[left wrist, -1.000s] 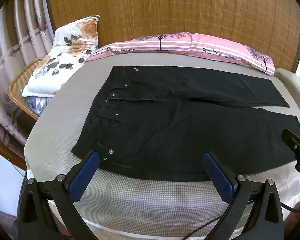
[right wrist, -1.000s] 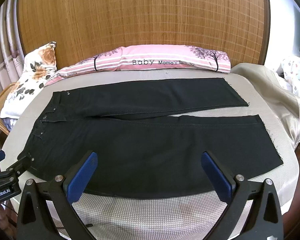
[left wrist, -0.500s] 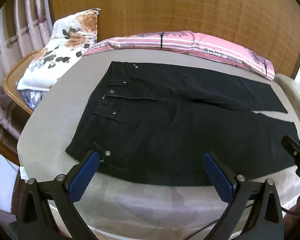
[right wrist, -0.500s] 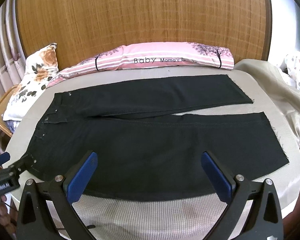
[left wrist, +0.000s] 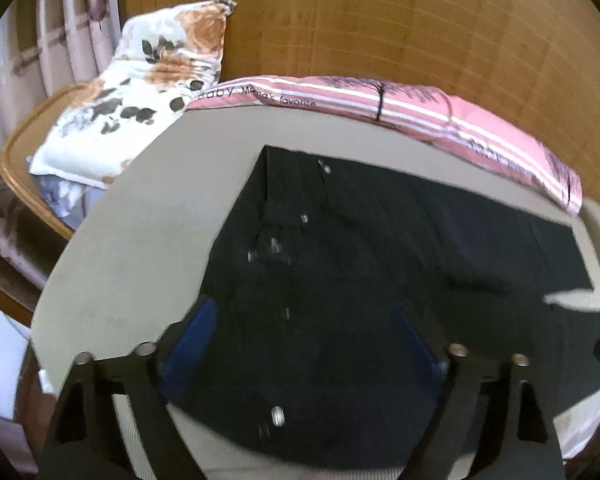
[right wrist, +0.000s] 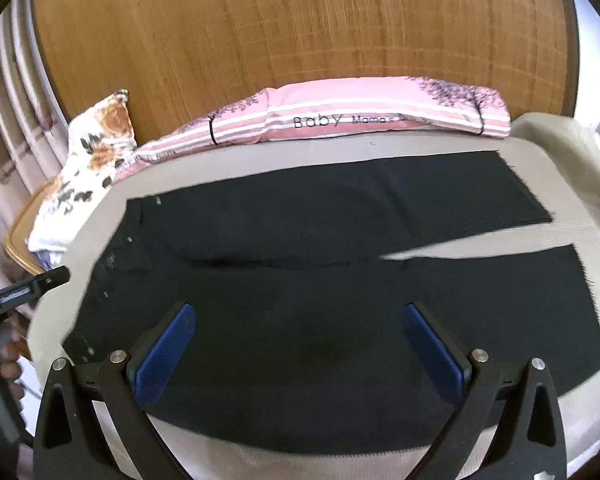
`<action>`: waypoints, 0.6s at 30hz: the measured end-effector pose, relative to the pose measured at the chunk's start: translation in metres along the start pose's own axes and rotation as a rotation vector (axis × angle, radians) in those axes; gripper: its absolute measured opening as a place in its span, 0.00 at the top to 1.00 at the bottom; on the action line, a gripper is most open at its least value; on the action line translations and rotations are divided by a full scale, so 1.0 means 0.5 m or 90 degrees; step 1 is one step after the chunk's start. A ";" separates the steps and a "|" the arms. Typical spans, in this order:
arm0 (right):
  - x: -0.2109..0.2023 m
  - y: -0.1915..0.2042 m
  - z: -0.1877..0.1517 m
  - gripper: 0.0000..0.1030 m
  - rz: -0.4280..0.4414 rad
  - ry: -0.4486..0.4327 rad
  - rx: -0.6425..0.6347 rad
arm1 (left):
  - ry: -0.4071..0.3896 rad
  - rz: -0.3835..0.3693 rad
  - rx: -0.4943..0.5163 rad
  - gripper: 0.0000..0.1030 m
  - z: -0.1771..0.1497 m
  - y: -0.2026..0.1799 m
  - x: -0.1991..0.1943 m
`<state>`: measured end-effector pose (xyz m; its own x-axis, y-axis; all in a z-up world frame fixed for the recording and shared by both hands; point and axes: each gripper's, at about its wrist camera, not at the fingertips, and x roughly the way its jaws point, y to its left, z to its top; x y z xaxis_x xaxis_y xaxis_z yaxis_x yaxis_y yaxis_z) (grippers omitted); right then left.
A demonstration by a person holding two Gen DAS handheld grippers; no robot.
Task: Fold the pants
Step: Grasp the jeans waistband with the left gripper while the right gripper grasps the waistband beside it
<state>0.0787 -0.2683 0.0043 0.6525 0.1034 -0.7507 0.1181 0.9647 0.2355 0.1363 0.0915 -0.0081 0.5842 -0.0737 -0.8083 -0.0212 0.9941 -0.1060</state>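
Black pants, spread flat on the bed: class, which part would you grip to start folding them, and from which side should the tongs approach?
Probably grip the near edge of the black pants: left tongs at the waistband corner, right tongs along the near leg. Come from the near side, angled down. The pants lie flat with legs side by side, so lifting that edge would carry one leg over the other.

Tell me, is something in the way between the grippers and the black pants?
No, nothing visible is. The black pants lie flat and bare on the bed, right under the left gripper and right gripper.
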 end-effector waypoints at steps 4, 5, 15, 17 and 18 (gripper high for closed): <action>0.044 -0.007 0.048 0.00 0.052 0.025 0.052 | 0.027 -0.080 -0.036 0.35 0.089 0.056 0.076; 0.056 -0.008 0.057 0.00 0.061 0.030 0.061 | 0.034 -0.098 -0.045 0.36 0.104 0.066 0.094; 0.208 0.063 0.120 0.00 0.059 0.102 0.027 | 0.143 -0.251 -0.180 0.51 0.236 0.181 0.326; 0.236 0.076 0.125 0.00 0.061 0.113 0.019 | 0.154 -0.261 -0.185 0.52 0.249 0.193 0.359; 0.252 0.085 0.129 0.00 0.062 0.119 0.016 | 0.159 -0.269 -0.189 0.53 0.255 0.198 0.376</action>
<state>0.2145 -0.2301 -0.0405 0.5114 0.2413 -0.8248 0.0813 0.9419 0.3260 0.3473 0.1863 -0.0965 0.3831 -0.5128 -0.7683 -0.0757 0.8115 -0.5794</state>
